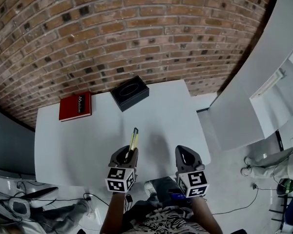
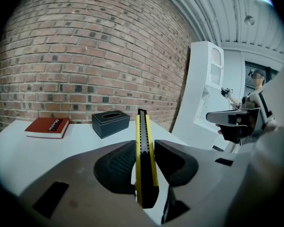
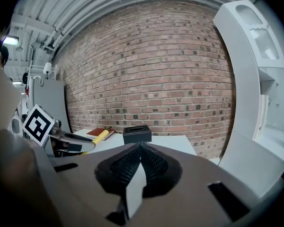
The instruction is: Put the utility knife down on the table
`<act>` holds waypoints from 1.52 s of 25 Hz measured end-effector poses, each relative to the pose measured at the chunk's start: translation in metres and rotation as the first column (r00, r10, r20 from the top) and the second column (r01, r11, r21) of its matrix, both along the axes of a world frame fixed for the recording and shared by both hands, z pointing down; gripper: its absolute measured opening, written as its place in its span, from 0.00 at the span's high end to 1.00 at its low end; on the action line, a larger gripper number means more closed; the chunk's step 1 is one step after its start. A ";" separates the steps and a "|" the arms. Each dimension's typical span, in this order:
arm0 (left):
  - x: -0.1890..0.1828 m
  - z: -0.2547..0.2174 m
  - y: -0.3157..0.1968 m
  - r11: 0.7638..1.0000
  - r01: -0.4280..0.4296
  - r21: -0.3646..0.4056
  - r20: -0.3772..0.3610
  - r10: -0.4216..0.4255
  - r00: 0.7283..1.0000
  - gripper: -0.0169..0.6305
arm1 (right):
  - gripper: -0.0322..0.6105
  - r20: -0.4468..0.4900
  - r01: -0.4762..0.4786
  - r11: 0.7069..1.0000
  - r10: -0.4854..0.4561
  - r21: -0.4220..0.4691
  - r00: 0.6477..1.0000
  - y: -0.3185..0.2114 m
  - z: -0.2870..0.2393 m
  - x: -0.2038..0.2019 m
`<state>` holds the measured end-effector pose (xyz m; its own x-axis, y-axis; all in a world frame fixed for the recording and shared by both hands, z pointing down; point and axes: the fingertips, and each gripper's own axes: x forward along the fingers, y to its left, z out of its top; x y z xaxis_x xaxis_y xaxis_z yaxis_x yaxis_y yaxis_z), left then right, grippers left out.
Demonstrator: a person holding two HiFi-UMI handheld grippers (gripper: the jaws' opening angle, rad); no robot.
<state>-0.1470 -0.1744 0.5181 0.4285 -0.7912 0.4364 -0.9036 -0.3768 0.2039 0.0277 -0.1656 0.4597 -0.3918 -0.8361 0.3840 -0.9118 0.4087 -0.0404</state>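
A yellow and black utility knife (image 1: 133, 141) (image 2: 145, 160) is clamped between the jaws of my left gripper (image 1: 127, 155) (image 2: 143, 167), which is shut on its handle. The knife points forward over the white table (image 1: 78, 145), held above the near part of the tabletop. My right gripper (image 1: 186, 156) (image 3: 140, 159) is to the right near the table's front edge, shut with its pads (image 3: 128, 162) pressed together and nothing between them. In the right gripper view the knife (image 3: 99, 137) and the left gripper (image 3: 68, 141) show at the left.
A red book (image 1: 75, 106) (image 2: 48, 126) lies at the table's far left. A black tissue box (image 1: 130, 92) (image 2: 110, 123) (image 3: 137, 134) stands at the far middle. A brick wall (image 1: 112, 33) backs the table. A white curved panel (image 1: 249, 82) stands to the right.
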 end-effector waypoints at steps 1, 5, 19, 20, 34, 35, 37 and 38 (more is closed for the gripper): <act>0.001 0.004 0.000 1.000 0.001 -0.008 0.005 -0.001 1.000 0.78 | 0.95 -0.002 0.000 1.000 0.000 -0.007 1.000 -0.002 0.004 0.002; 0.006 0.016 -0.002 0.999 0.001 -0.038 0.009 -0.001 1.000 0.78 | 0.95 -0.010 -0.001 0.999 0.000 -0.045 1.000 -0.007 0.018 0.008; 0.019 0.082 -0.012 0.984 -0.010 -0.177 0.078 0.024 0.997 0.78 | 0.95 -0.039 0.024 0.988 -0.030 -0.153 0.999 -0.032 0.064 0.022; 0.020 0.088 -0.012 0.981 -0.015 -0.191 0.090 0.032 0.995 0.78 | 0.95 -0.045 0.026 0.985 -0.034 -0.168 0.998 -0.033 0.070 0.023; 0.030 0.158 -0.021 0.949 -0.053 -0.312 0.168 0.110 0.980 0.78 | 0.95 -0.070 0.043 0.956 -0.066 -0.289 0.995 -0.049 0.130 0.030; 0.031 0.160 -0.021 0.947 -0.056 -0.317 0.169 0.114 0.979 0.78 | 0.95 -0.072 0.042 0.955 -0.066 -0.295 0.995 -0.049 0.133 0.031; 0.033 0.165 -0.022 0.943 -0.059 -0.328 0.170 0.120 0.978 0.78 | 0.95 -0.077 0.041 0.952 -0.067 -0.303 0.995 -0.051 0.137 0.033; 0.033 0.167 -0.022 0.941 -0.059 -0.333 0.173 0.123 0.977 0.78 | 0.95 -0.078 0.041 0.951 -0.069 -0.306 0.995 -0.052 0.138 0.034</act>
